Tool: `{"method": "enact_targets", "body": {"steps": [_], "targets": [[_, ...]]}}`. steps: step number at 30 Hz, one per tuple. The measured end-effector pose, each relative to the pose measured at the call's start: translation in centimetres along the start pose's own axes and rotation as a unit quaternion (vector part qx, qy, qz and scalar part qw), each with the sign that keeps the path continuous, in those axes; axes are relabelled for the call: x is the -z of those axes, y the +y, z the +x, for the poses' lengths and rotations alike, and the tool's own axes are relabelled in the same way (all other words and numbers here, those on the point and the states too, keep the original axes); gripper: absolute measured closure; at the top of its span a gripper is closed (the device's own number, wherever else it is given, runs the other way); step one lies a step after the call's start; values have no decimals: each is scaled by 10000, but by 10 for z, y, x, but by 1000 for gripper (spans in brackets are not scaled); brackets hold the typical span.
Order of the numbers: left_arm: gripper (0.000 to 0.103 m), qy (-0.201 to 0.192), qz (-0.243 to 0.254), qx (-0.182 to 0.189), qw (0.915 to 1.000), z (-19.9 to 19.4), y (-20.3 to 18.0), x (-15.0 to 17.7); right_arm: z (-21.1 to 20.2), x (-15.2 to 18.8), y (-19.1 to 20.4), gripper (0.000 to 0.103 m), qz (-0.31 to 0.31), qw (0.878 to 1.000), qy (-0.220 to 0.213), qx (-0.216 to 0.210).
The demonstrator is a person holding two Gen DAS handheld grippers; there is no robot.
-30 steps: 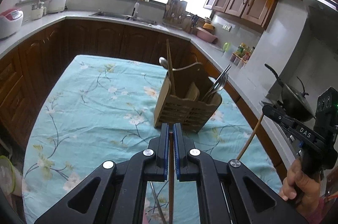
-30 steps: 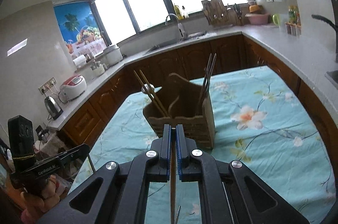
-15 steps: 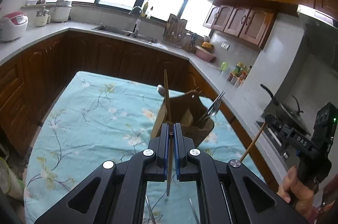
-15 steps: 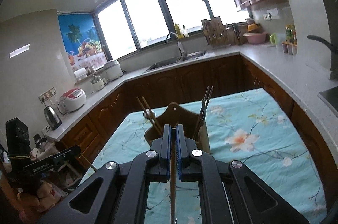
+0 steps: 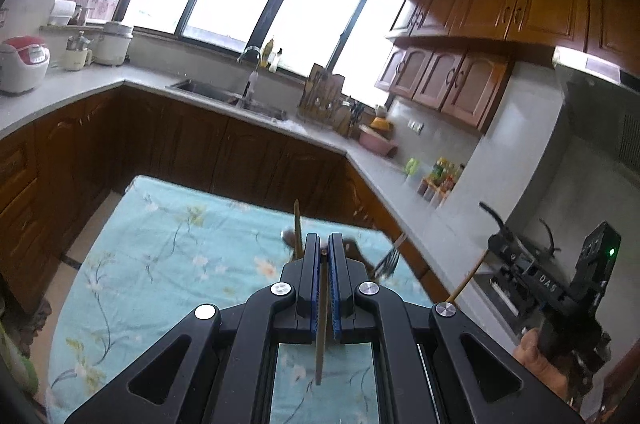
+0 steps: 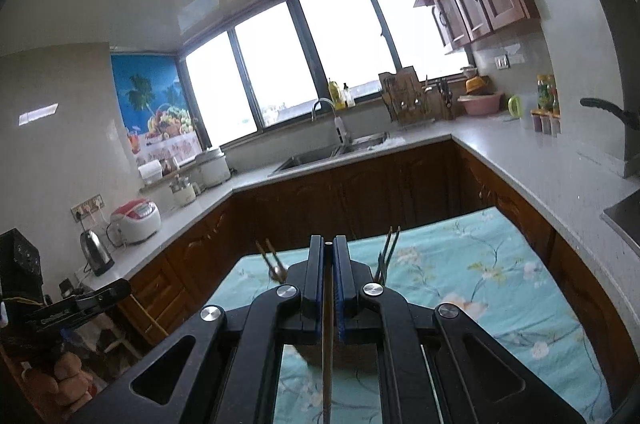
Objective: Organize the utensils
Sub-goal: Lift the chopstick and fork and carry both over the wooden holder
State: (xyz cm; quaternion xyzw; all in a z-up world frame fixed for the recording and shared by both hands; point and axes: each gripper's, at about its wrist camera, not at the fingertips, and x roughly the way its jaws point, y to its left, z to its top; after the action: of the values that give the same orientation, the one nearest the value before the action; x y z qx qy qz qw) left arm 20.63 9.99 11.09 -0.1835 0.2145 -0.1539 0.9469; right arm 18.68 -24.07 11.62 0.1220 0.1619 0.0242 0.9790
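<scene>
My left gripper [image 5: 324,244] is shut on a wooden chopstick [image 5: 320,340] that hangs down between its blue pads. My right gripper [image 6: 328,244] is shut on another wooden chopstick [image 6: 327,356]. The wooden utensil holder [image 6: 344,354] stands on the table, mostly hidden behind each gripper. From it rise chopsticks [image 6: 269,256], a spoon [image 5: 287,236] and forks [image 6: 387,254]; the forks [image 5: 390,258] also show in the left wrist view. Both grippers are raised above the holder. The right gripper [image 5: 516,256] with its chopstick shows at the right of the left wrist view.
The table carries a teal floral cloth [image 5: 168,256]. Dark wood cabinets and a grey counter [image 6: 532,160] wrap around it, with a sink [image 6: 332,152], a rice cooker [image 6: 136,218] and a kettle [image 6: 96,252]. The left gripper [image 6: 80,306] shows at the lower left of the right wrist view.
Both grippers have lifted and tilted upward with their chopsticks, so the holder has dropped low in each view and is now mostly hidden behind the fingers.
</scene>
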Motion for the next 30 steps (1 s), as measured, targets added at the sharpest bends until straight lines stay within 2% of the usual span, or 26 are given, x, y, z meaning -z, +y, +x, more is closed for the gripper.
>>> {"method": "enact_targets", "body": {"steps": [7,14,20,30], "targets": [[100,-534,81,47,9985,21,1,-23,17,-27,-1,99,-73,9994,-315,97],[100,-681,56,38,9977,68,8,-24,35,-46,-5,99,-98,9975,-649,256],[100,-608,-43,-44,9981,113,17,-14,59,-45,-9,99,-166,9967,-697,379],[100,-234,-181,-261,9992,175,32,8,90,-6,-26,99,-13,9985,-340,433]]}}
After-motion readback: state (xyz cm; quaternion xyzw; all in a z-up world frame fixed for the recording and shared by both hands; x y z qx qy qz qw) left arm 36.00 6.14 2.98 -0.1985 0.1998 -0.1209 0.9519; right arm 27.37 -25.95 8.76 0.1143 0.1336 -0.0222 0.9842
